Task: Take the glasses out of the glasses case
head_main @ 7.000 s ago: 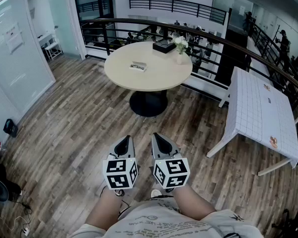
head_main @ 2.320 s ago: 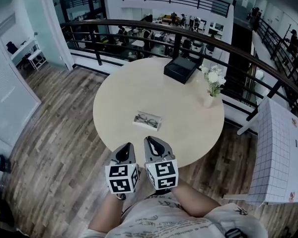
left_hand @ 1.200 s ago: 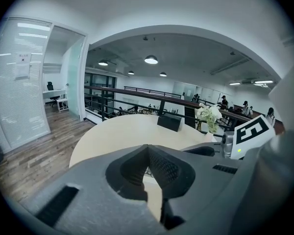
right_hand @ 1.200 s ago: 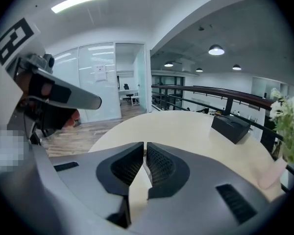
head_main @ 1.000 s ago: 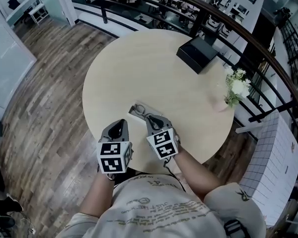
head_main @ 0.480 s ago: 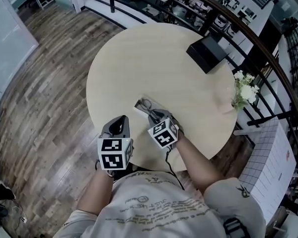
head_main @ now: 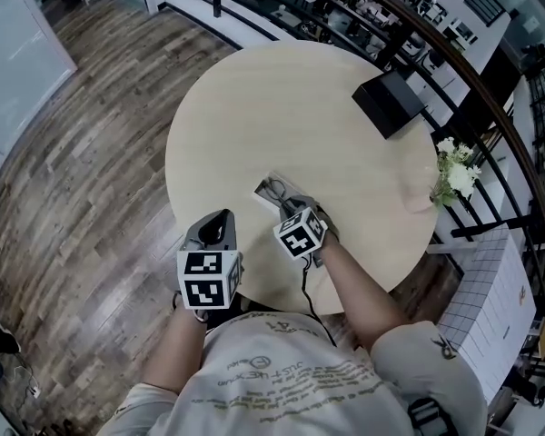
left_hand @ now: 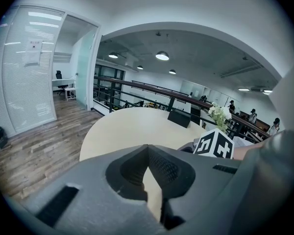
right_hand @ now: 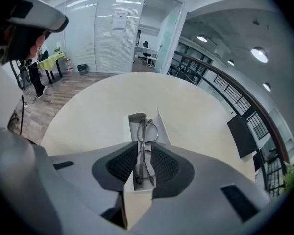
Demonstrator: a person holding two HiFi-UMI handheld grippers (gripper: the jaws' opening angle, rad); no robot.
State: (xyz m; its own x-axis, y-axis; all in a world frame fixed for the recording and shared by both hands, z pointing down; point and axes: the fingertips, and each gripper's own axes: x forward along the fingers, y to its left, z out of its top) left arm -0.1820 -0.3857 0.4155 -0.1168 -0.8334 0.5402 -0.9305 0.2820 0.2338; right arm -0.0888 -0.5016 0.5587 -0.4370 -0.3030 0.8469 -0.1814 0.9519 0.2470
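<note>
Step in hand: lining up the grasp, extraction not started. Right gripper (right_hand: 143,150) is down over the open glasses case (right_hand: 159,127). Its jaws are apart and straddle the glasses (right_hand: 141,131), with a slim gap showing on each side of the frame, so I read it as not clamped yet.

The glasses lie folded in the case, lengthwise along the jaw axis. In the head view the case sits at frame centre on the round table (head_main: 282,98), near the edge closest to the person.

Left gripper (left_hand: 147,148) is at lower left of the head view, off the table edge, tips together with nothing between them.

Next move, my call: close the right jaws gently on the frame, then lift straight up. The case is light and unrestrained, so it may come up too. The left gripper may need to pin it down.
</note>
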